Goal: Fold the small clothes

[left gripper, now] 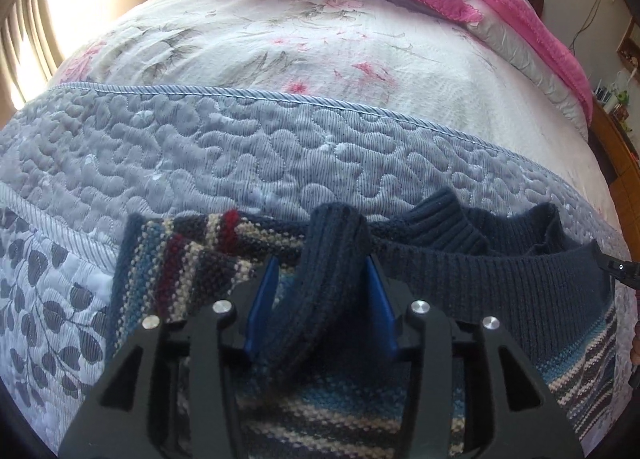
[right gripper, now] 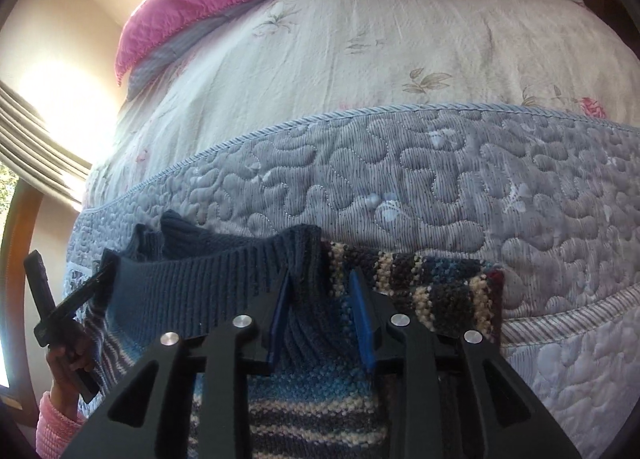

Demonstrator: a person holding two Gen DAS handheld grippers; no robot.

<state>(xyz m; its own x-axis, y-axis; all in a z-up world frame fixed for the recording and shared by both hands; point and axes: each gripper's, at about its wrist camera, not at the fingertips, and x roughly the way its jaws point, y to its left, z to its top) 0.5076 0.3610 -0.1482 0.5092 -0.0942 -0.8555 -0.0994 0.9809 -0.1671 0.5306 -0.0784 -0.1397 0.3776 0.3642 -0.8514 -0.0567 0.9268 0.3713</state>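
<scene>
While the striped sweater is spread on the bed, its ribbed navy edge is held at two points. The left hand-held gripper is shown with its blue fingers pressed against a raised roll of that rib; it is judged to be clamped on the cloth, though the contact is partly hidden. The right hand-held gripper is shown likewise, its fingers closed around a bunched fold where the rib meets the stripes.

The held edge lies directly ahead of both grippers, just beyond the fingertips, and the body of the sweater lies beneath and behind them. The long axis of the rib runs crosswise, from one gripper to the other; slack cloth sags between. A folded striped part, seemingly a sleeve, is seen outboard of the left gripper, and another outboard of the right. In the right wrist view the other gripper is seen at far left, held by a hand in a pink sleeve. Neither gripper is nearer; a level, joint carry of the edge across the sweater body is judged to be called for.
</scene>
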